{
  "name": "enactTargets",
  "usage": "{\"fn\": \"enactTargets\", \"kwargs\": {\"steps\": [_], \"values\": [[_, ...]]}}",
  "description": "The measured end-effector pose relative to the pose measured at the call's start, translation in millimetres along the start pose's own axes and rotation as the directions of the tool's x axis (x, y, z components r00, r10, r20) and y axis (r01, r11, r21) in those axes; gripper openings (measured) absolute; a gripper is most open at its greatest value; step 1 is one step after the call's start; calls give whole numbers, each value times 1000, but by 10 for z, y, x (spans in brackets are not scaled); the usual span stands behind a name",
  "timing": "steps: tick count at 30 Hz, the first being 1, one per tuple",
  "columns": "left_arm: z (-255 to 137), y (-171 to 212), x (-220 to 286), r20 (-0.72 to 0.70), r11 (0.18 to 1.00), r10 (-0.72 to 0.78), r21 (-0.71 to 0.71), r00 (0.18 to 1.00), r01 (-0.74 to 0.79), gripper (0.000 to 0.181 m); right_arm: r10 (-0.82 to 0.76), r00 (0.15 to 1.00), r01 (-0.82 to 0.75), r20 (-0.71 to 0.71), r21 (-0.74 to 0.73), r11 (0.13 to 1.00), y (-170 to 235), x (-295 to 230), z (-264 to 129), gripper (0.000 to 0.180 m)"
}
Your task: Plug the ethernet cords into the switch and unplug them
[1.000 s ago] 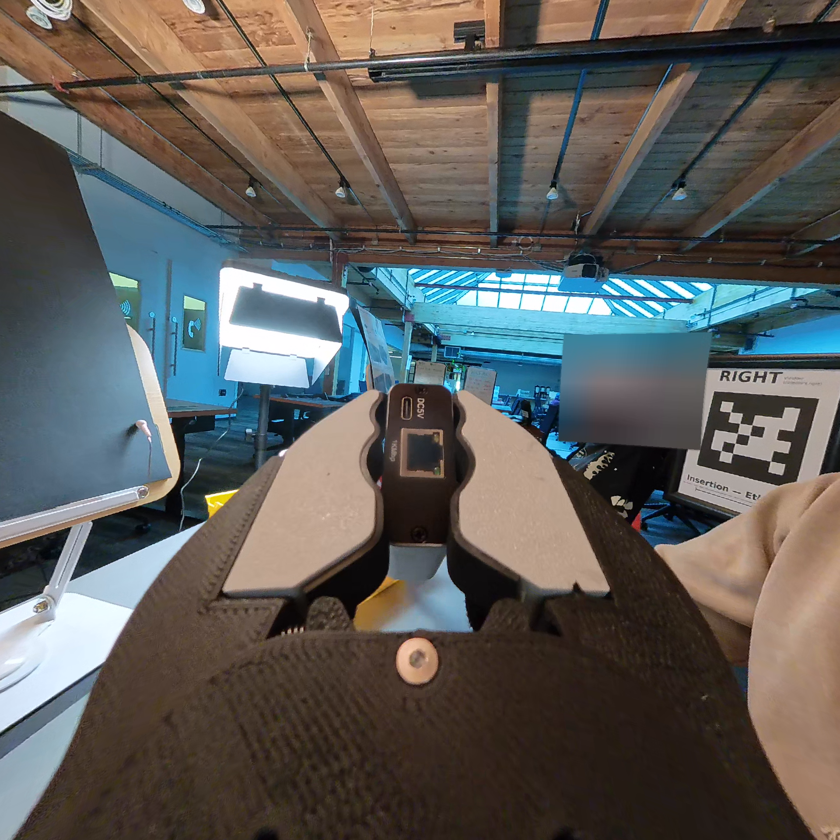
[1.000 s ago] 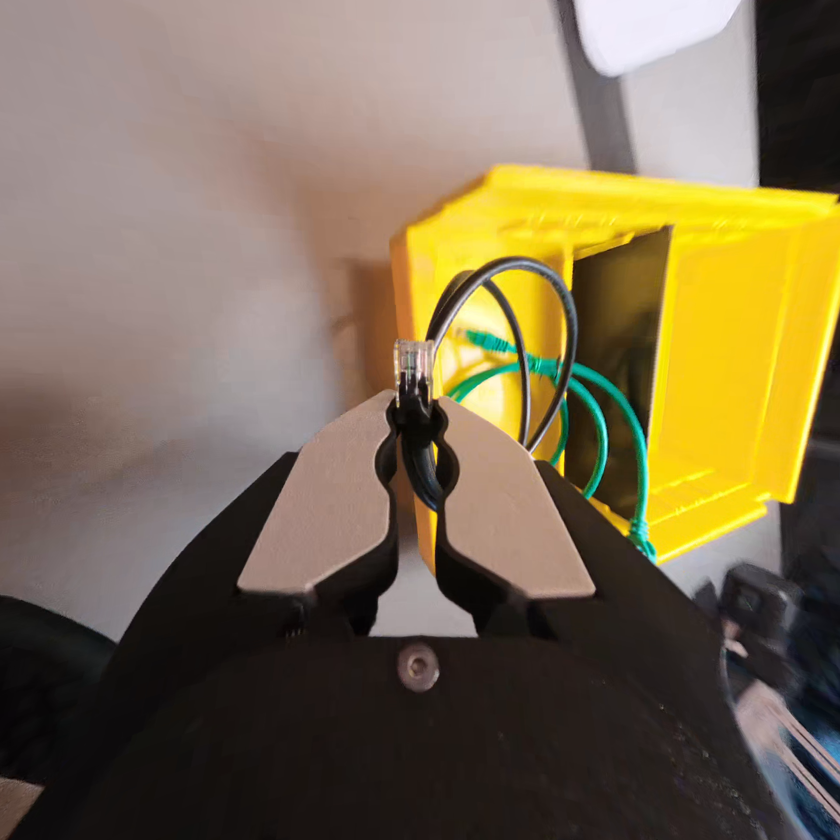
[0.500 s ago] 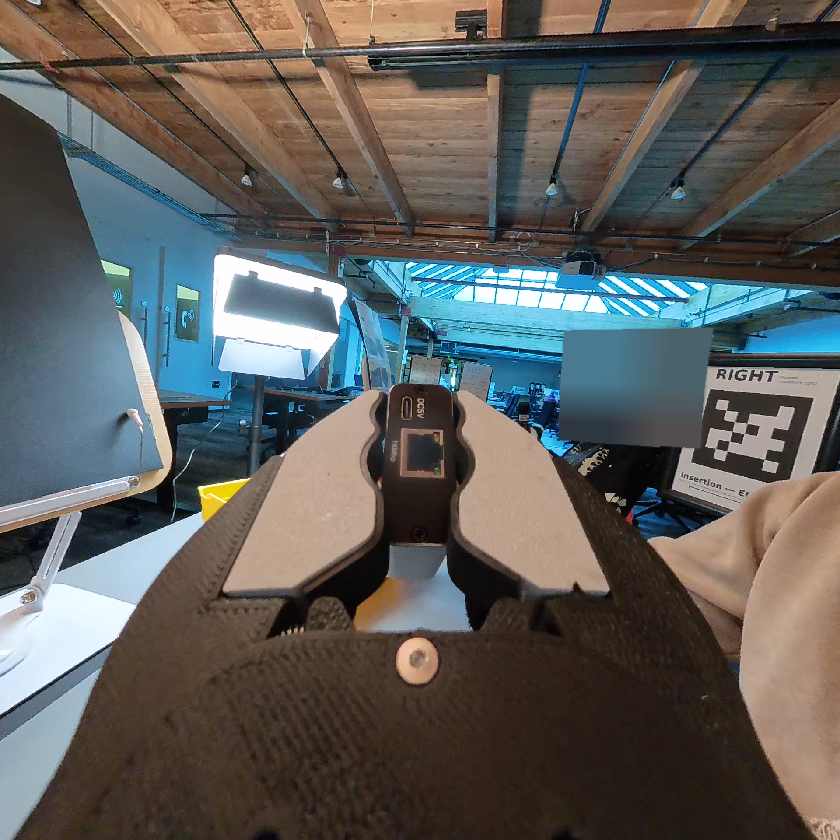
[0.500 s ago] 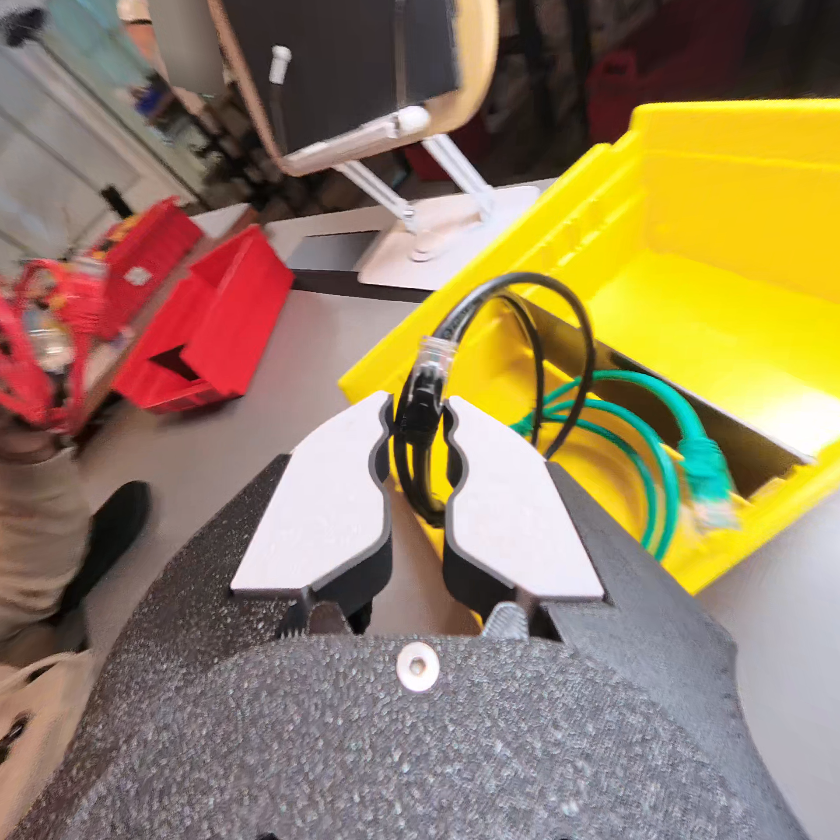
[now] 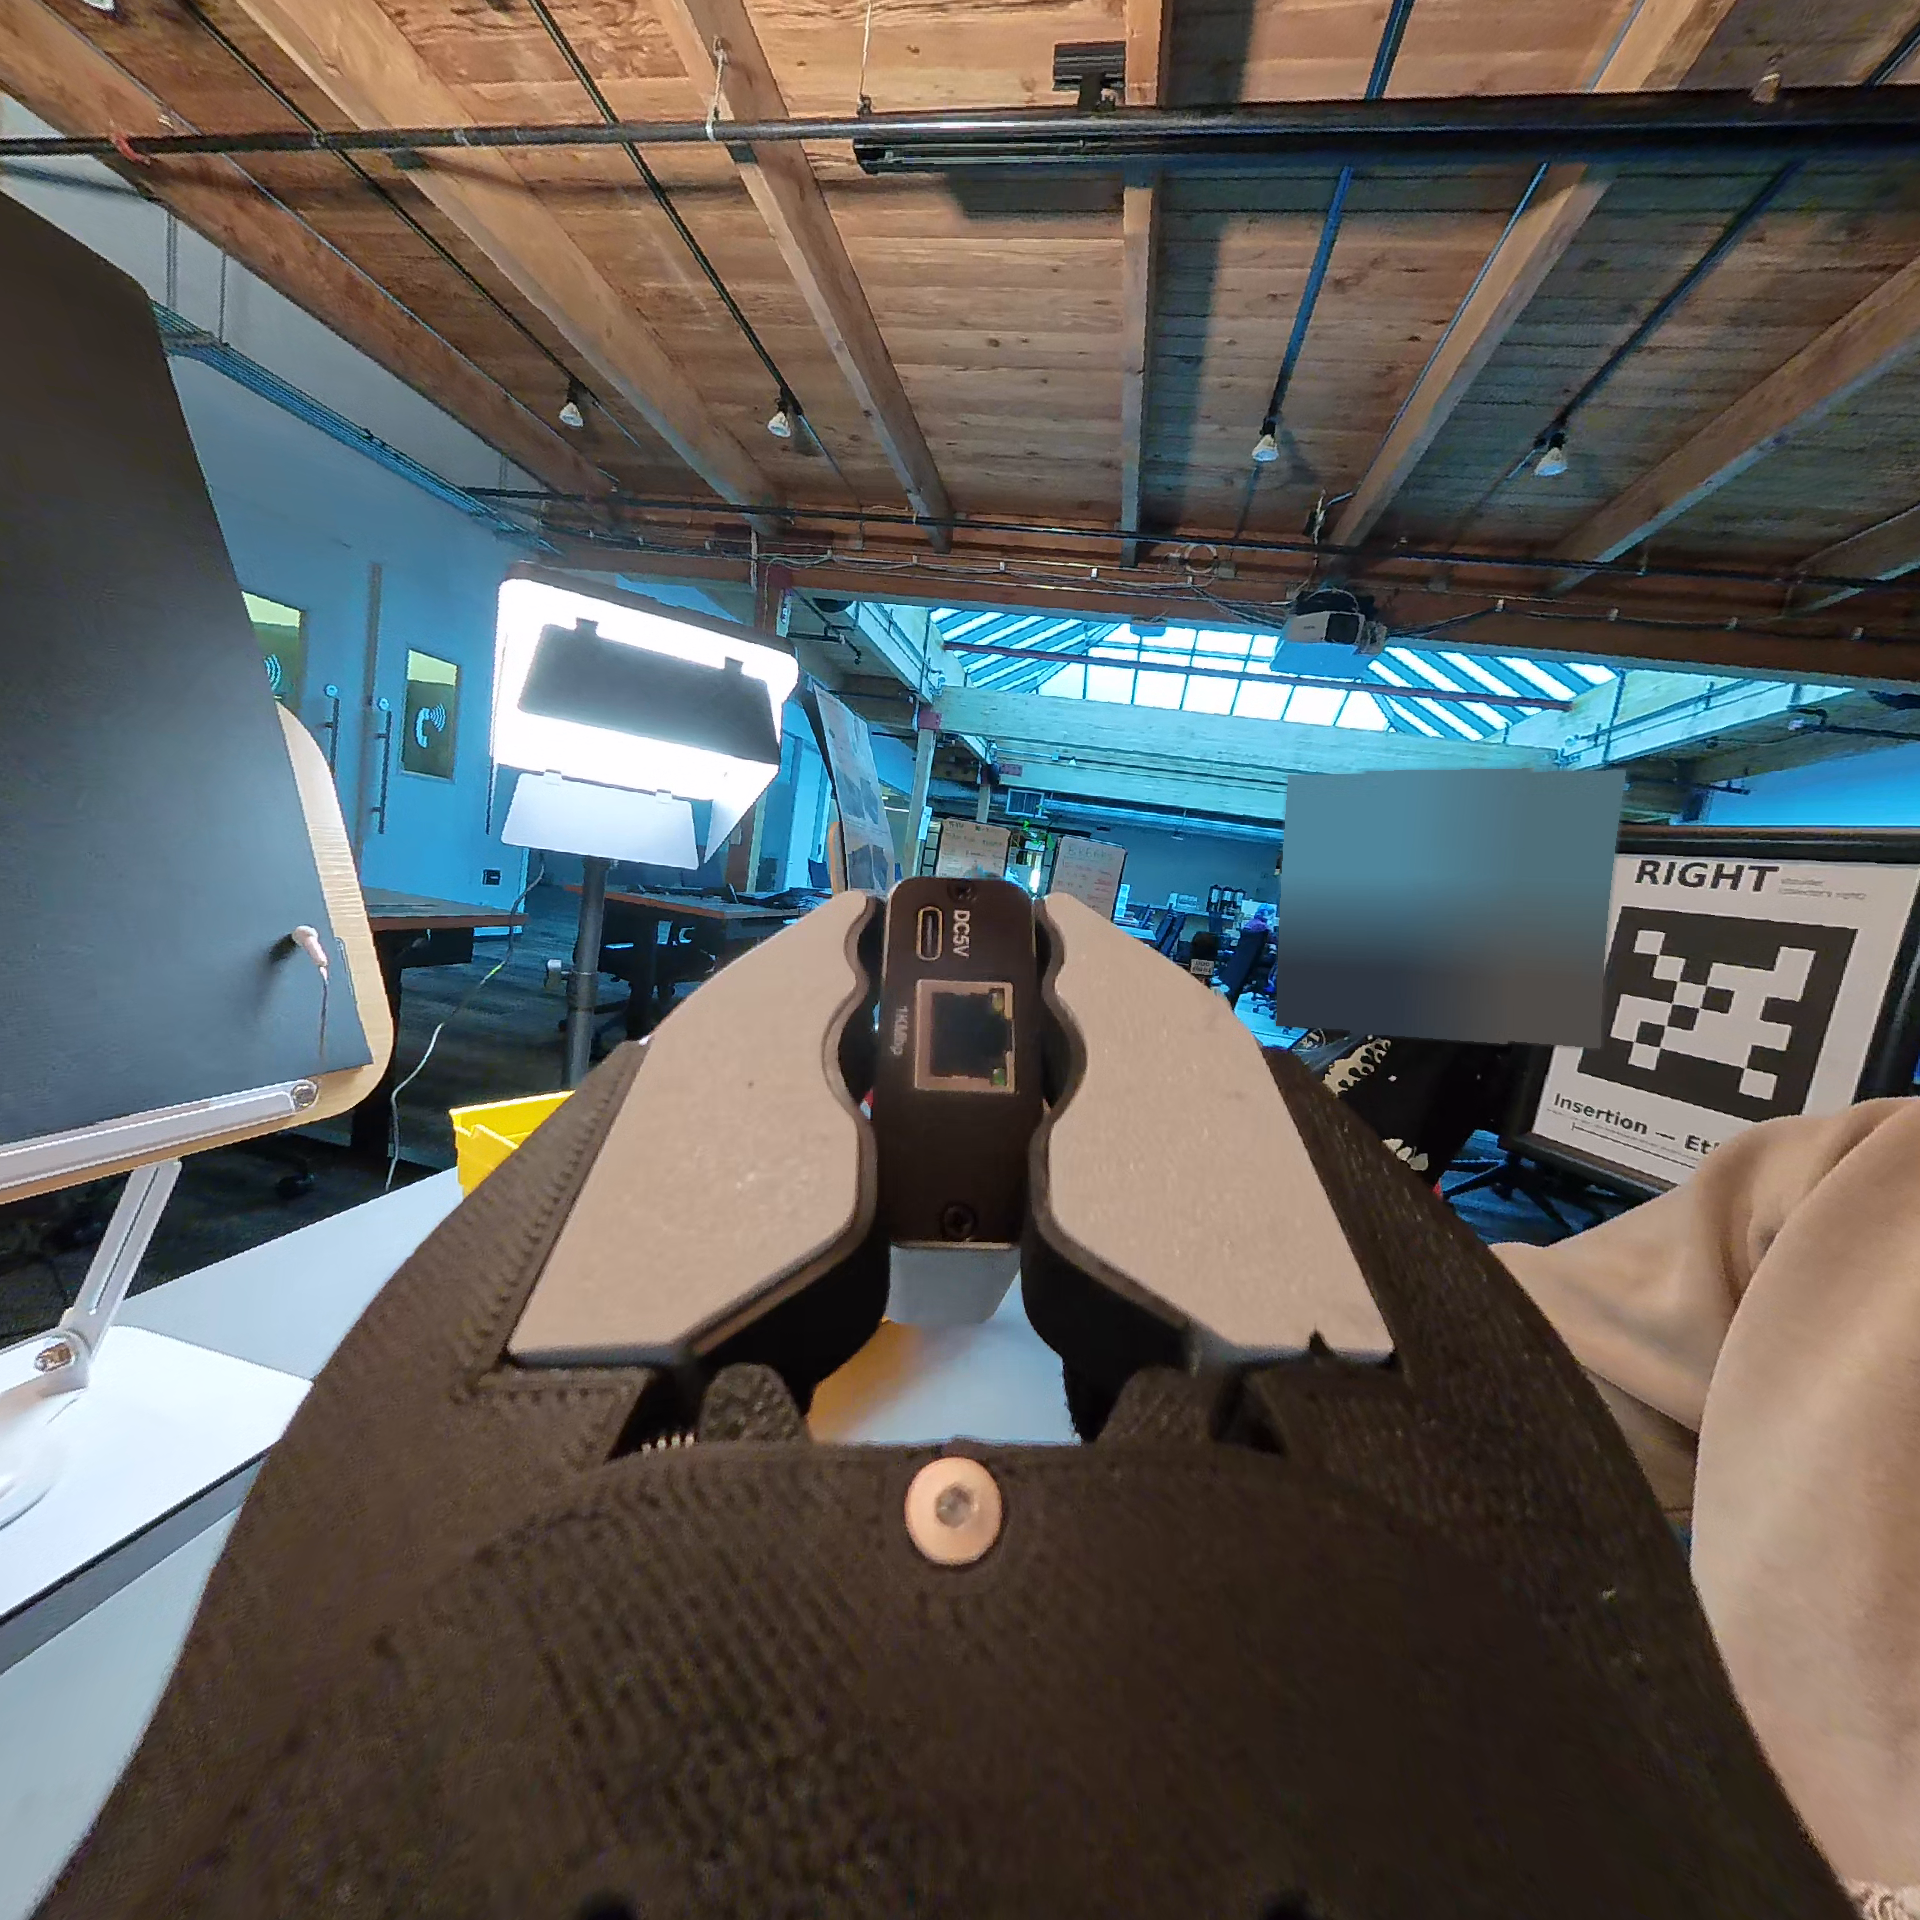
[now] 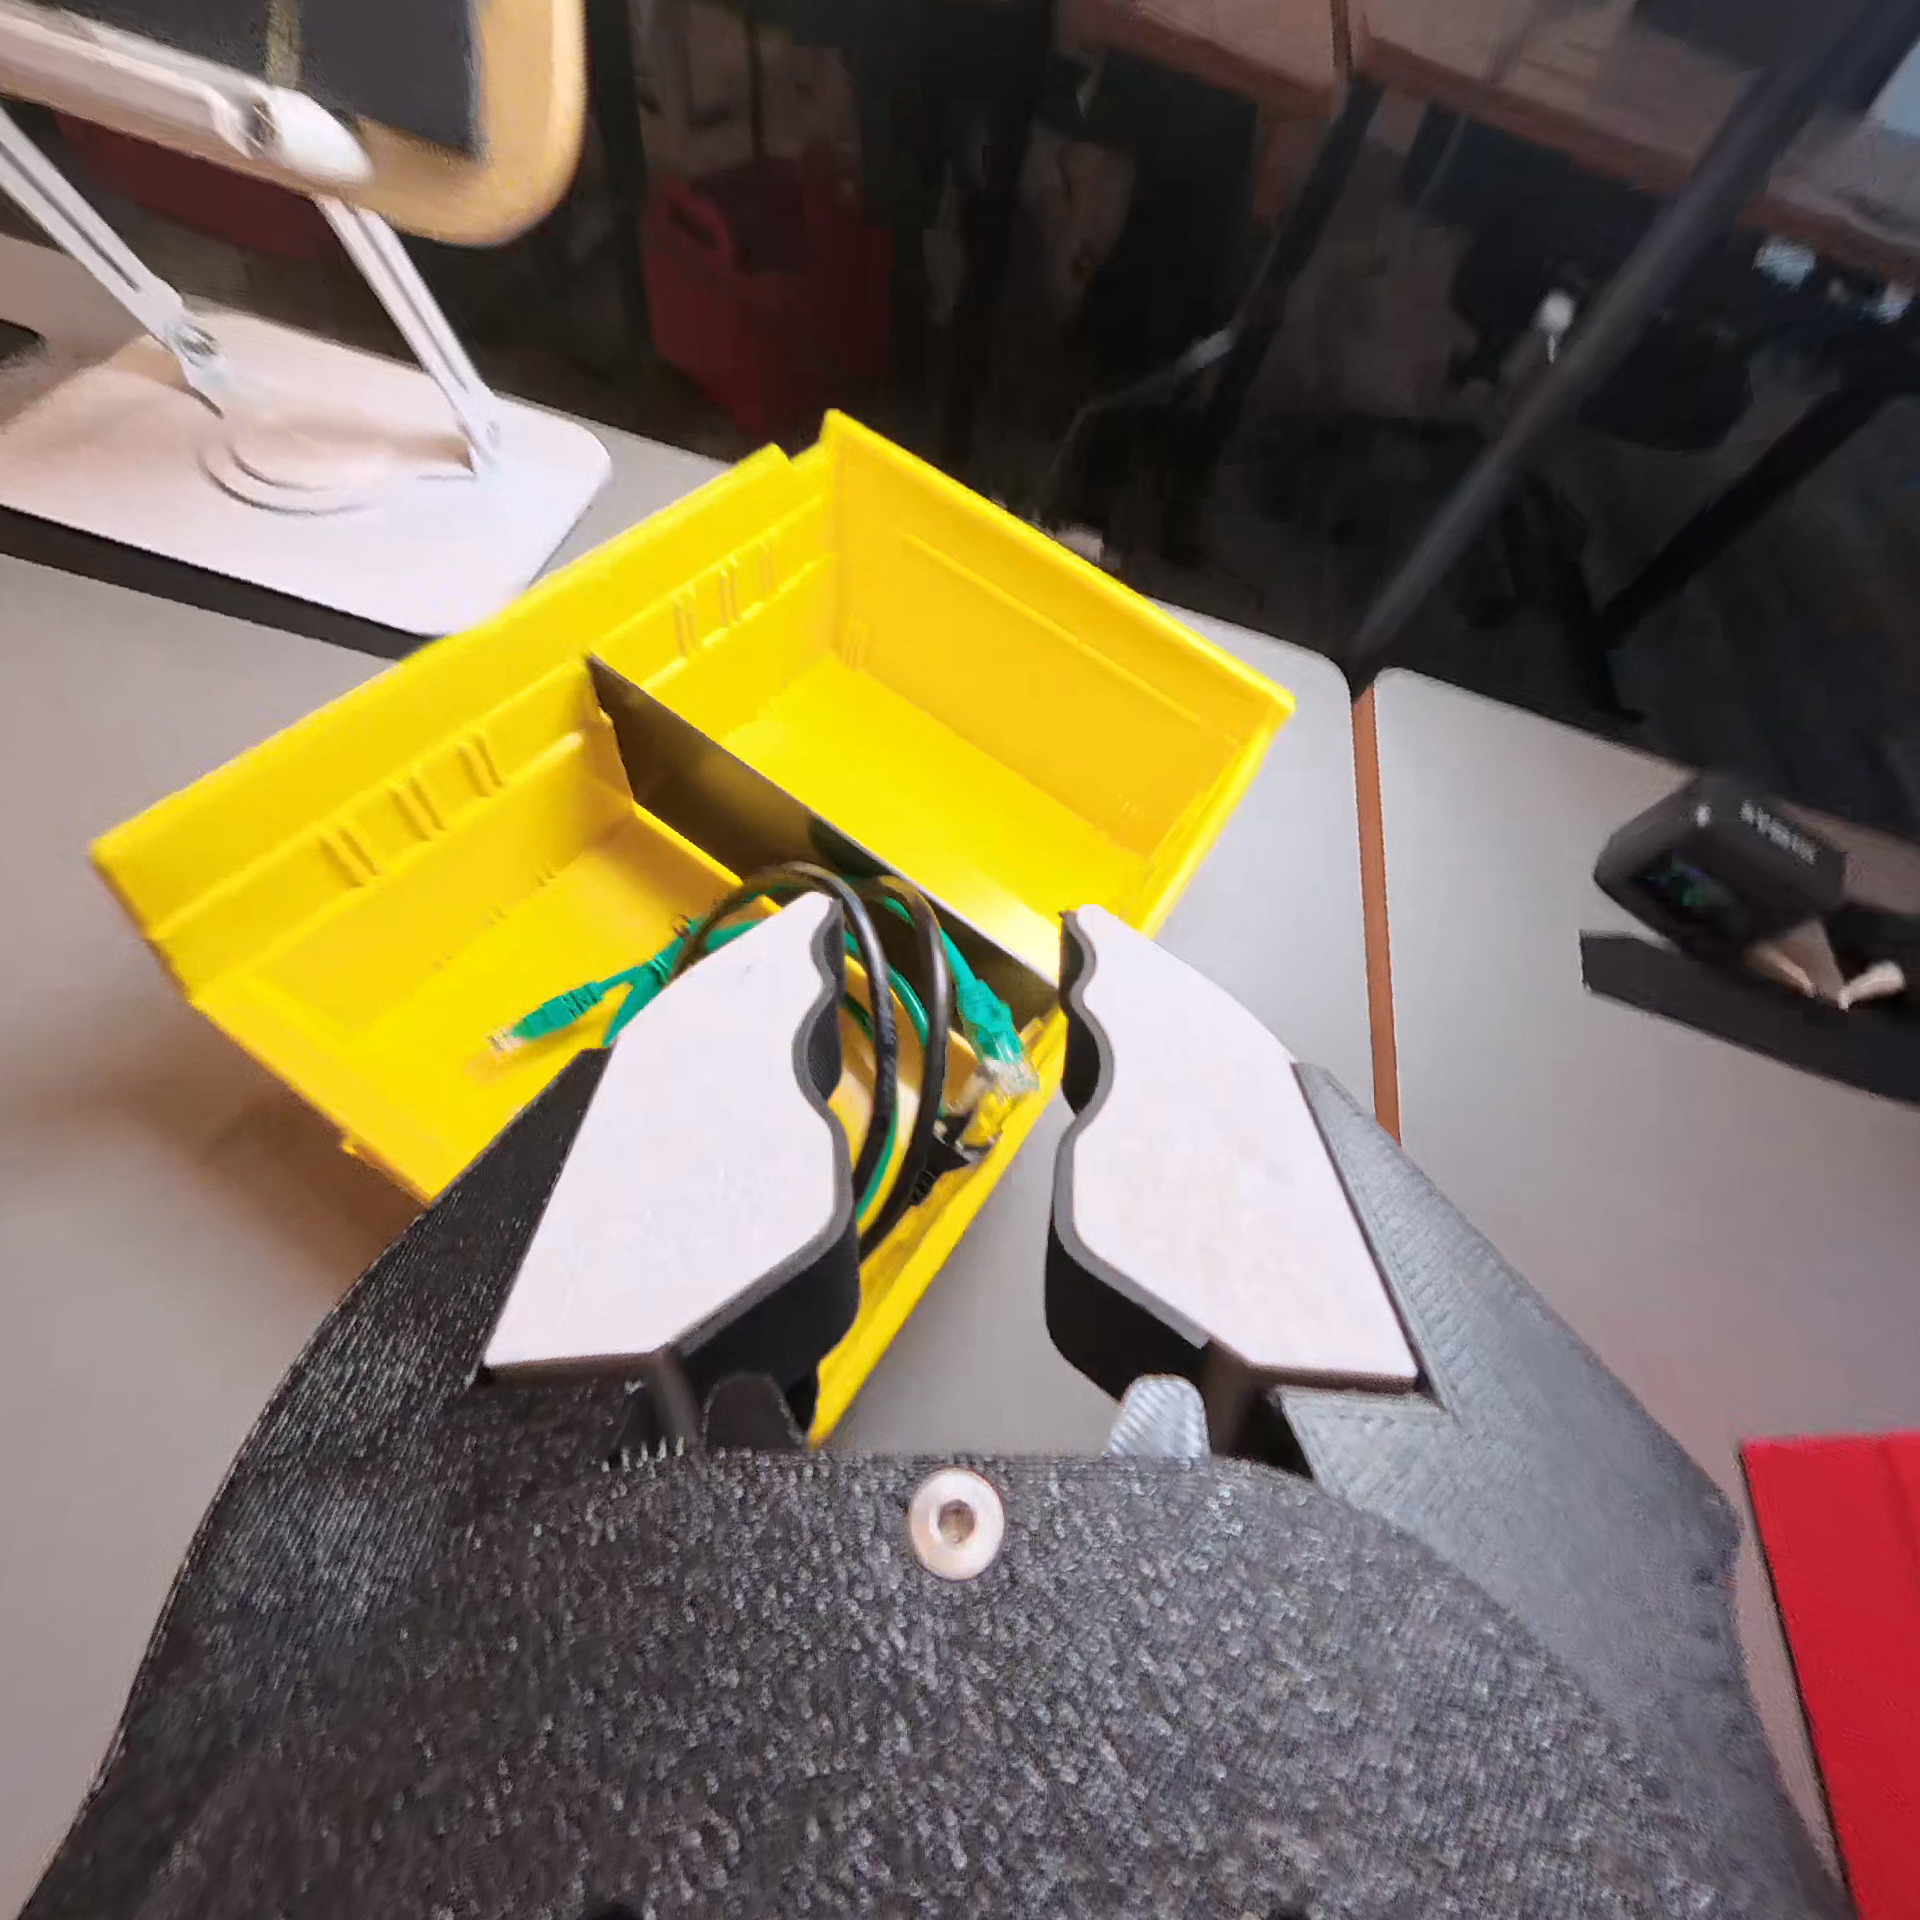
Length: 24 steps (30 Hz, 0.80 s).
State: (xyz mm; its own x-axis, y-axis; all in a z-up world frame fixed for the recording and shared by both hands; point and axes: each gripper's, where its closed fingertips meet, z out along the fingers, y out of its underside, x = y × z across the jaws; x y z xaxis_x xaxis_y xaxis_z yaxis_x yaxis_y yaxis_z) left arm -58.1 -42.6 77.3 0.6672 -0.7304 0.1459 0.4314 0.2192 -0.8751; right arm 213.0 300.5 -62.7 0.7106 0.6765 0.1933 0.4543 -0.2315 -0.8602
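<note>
Since a moment ago your right claw (image 6: 948, 1023) is standing apart, the black cord (image 6: 902, 1003) lying loose in the glossy yellow bin (image 6: 343, 883) on the smooth grey counter (image 6: 156, 1143). Your left claw (image 5: 956, 1029) is clamping the boxy black switch (image 5: 958, 1060) beneath rough timber ceiling beams (image 5: 790, 229).

The left gripper (image 5: 956, 1049) is closed on the black switch (image 5: 956, 1060), port facing the camera; a yellow bin (image 5: 499, 1127) sits at nine o'clock.
</note>
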Motion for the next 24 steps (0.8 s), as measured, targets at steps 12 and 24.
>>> {"fn": "enactTargets", "kwargs": {"steps": [12,24], "values": [[35,23,42,-2,1000,0,25,1000,0,26,-386,537,-180,750,550,816,-1204,-2648,-1553,35],[-114,-266,-23,141,967,-30,255,989,-7,26,-131,175,-474,976,201,857,-677,-4400,-1627,51]]}}
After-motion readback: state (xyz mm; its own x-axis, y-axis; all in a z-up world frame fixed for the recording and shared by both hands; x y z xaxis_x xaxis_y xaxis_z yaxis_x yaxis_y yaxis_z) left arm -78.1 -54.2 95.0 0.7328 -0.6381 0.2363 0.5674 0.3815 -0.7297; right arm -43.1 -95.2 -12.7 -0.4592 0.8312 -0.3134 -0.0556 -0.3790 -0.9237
